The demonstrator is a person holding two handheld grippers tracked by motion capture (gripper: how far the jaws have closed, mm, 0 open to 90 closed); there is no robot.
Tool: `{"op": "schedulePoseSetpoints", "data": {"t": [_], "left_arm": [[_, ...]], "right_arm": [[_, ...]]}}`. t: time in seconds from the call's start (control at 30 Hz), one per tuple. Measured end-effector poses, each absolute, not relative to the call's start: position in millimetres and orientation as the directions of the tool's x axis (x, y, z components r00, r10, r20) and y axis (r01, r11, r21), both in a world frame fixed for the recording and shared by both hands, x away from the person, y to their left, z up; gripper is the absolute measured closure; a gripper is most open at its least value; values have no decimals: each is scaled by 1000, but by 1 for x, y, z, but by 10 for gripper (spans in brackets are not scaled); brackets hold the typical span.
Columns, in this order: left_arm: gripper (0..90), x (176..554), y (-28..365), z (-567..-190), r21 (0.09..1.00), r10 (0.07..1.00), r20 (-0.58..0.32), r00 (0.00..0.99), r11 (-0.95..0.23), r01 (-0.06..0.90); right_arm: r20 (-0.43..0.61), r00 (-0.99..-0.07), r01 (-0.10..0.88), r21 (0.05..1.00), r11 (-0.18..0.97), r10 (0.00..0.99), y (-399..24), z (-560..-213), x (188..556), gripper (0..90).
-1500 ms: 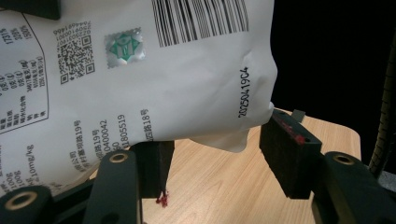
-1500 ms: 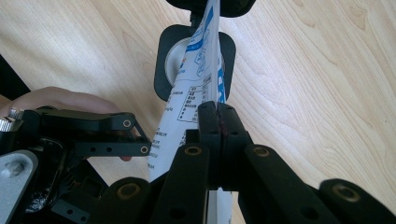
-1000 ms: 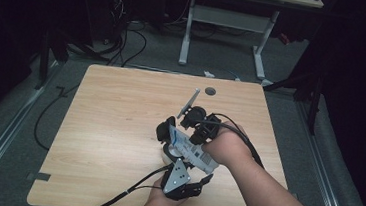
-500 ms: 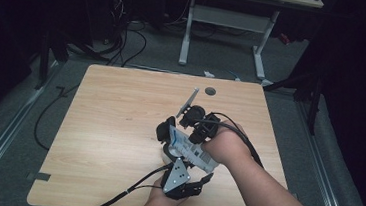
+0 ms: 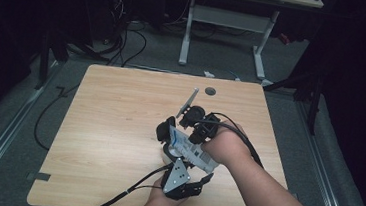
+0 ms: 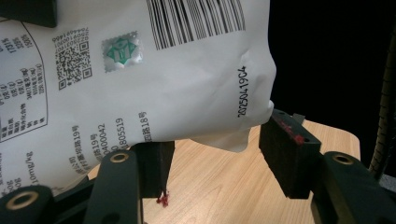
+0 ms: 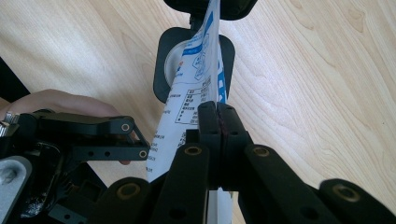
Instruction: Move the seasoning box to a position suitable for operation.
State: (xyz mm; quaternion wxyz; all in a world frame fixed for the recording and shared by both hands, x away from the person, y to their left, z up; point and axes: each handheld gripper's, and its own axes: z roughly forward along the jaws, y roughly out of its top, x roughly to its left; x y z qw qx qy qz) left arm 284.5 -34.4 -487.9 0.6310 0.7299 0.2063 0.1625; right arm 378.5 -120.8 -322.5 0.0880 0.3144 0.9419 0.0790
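A white pouch (image 5: 189,149) with blue print and a barcode hangs over the wooden table near its front right. My right gripper (image 5: 188,133) comes from the right and is shut on the pouch's edge (image 7: 196,84), its two pads (image 7: 208,116) tight together on the film. My left gripper (image 5: 178,159) rises from the table's front edge. In the left gripper view the pouch's (image 6: 163,84) lower corner sits between the jaws of the left gripper (image 6: 217,158), which stand wide apart. Both pads (image 6: 287,149) lie against the puffed film. One finger of the left gripper (image 7: 116,140) rests on the pouch's printed face.
A black rounded block with a white disc (image 7: 161,70) lies on the table (image 5: 118,127) under the pouch's far end. A round cable hole (image 5: 210,91) is near the far edge. Cables (image 5: 128,191) trail off the front edge. Another desk's white legs (image 5: 187,33) stand behind.
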Motion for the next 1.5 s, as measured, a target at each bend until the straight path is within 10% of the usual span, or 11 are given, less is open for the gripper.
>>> {"op": "schedulePoseSetpoints", "data": {"t": [1.5], "left_arm": [[471, 284, -34, -499, 984, 499, 0, 867, -156, 90]], "right_arm": [[-92, -784, 589, 200, 783, 613, -125, -330, 376, 900]]}}
